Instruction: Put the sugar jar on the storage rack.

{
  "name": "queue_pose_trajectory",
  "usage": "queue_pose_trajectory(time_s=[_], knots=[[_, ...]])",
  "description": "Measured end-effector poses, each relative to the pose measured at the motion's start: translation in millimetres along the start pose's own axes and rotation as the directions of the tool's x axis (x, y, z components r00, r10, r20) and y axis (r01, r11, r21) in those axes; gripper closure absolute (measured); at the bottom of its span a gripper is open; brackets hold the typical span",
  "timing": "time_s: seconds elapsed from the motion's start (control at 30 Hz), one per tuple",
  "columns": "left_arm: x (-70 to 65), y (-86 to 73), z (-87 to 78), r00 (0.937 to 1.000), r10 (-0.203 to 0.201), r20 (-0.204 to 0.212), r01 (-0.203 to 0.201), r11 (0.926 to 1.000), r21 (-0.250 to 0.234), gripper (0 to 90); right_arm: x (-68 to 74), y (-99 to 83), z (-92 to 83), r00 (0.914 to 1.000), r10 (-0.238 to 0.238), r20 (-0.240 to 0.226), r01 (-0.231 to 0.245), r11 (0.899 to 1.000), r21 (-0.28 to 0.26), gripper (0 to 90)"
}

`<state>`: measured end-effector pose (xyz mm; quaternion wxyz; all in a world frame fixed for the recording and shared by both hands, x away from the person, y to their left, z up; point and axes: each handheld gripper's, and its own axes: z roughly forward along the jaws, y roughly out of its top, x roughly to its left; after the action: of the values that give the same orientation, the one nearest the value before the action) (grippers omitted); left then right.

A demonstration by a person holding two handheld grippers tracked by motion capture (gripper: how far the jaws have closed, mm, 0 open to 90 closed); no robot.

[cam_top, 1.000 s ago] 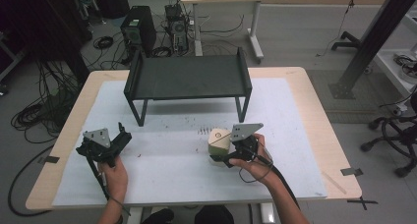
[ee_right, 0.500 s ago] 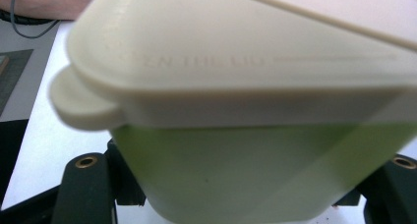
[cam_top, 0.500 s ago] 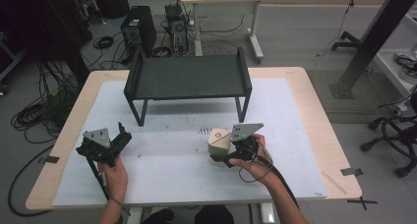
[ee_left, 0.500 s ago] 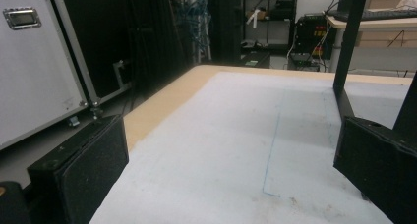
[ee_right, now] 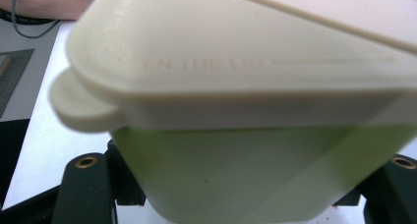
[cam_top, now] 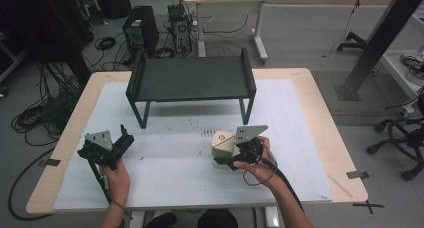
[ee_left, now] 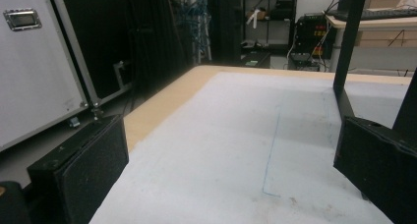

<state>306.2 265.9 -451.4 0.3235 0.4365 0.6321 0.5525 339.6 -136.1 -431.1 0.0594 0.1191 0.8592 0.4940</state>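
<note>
green container (cam_top: 221,147) with cream lid (ee_right: 246,52) is clamped in the right claw (cam_top: 231,155), tilted, just above the tabletop (cam_top: 175,173) in front of the black rack (cam_top: 192,78), probably for placing there. left claw (cam_top: 120,140) is held wide, empty, parked clear.

Black tongs (cam_top: 122,140), grey triangular plates (cam_top: 100,137), black cables (cam_top: 285,180), brass screws (ee_right: 87,161).

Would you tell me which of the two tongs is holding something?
The right tongs, clamped on the green container with cream lid; the left tongs stand open, empty.
</note>
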Motion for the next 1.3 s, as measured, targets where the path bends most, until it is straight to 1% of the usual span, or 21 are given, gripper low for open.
queue_pose_trajectory(time_s=[1.0, 1.3], knots=[[-1.1, 0.0, 0.1, 1.0, 0.006, 0.001, -0.006, 1.0, -0.003, 0.2, 0.4, 1.2, 0.1, 1.0, -0.006, 0.001, 0.006, 1.0, 0.006, 29.1], [-1.4, -0.1, 0.0, 0.9999, 0.01, 0.001, -0.01, 0.9999, -0.004, 0.2, 1.3, 3.3, 0.3, 0.9999, -0.015, 0.002, 0.015, 1.0, 0.019, 29.2]])
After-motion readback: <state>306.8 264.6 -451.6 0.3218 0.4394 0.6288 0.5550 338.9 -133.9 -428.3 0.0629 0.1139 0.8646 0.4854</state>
